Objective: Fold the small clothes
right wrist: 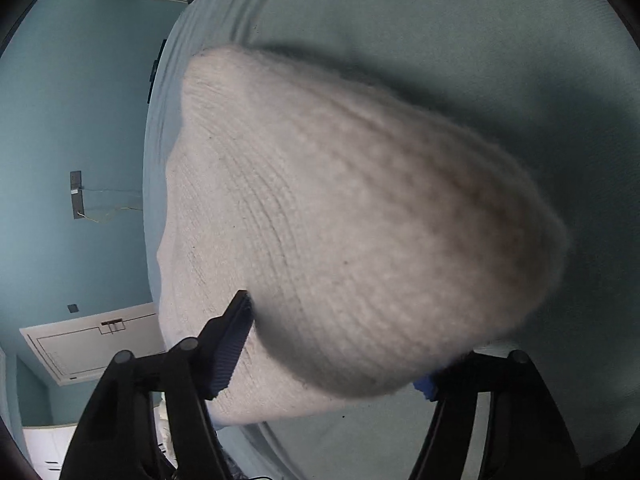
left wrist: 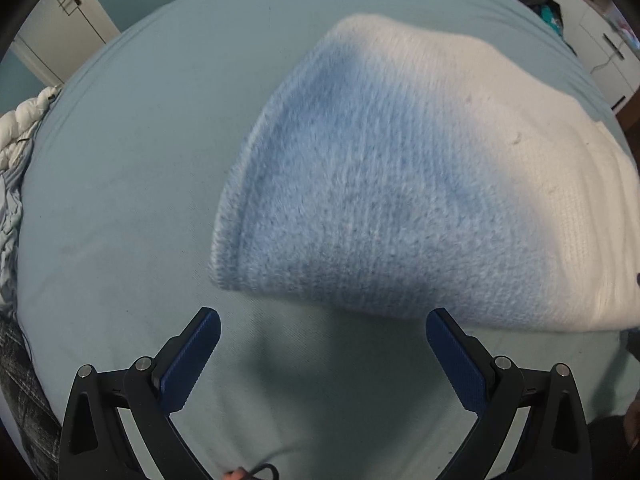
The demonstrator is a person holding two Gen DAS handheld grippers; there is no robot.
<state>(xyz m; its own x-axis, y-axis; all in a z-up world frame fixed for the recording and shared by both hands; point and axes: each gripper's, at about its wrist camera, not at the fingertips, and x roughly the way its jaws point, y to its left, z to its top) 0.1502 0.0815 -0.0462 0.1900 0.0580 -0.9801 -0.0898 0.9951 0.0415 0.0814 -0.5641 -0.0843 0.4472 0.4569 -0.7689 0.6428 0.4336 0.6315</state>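
Note:
A fuzzy knit garment, light blue fading to white [left wrist: 380,184], lies folded on the pale teal bed sheet [left wrist: 120,160]. My left gripper [left wrist: 322,344] is open and empty, just in front of the garment's near blue edge, not touching it. In the right wrist view the white part of the garment [right wrist: 340,220] bulges up, blurred, between my right gripper's fingers [right wrist: 232,344]. My right gripper [right wrist: 336,352] stands wide open around that fold; its right fingertip is mostly hidden behind the cloth.
A white braided cushion and crumpled cloth [left wrist: 16,140] lie at the bed's left edge. White cabinets [left wrist: 592,28] stand beyond the bed at the back right. The bed's edge [right wrist: 154,200] runs close to the garment, with a teal wall [right wrist: 60,120] beyond.

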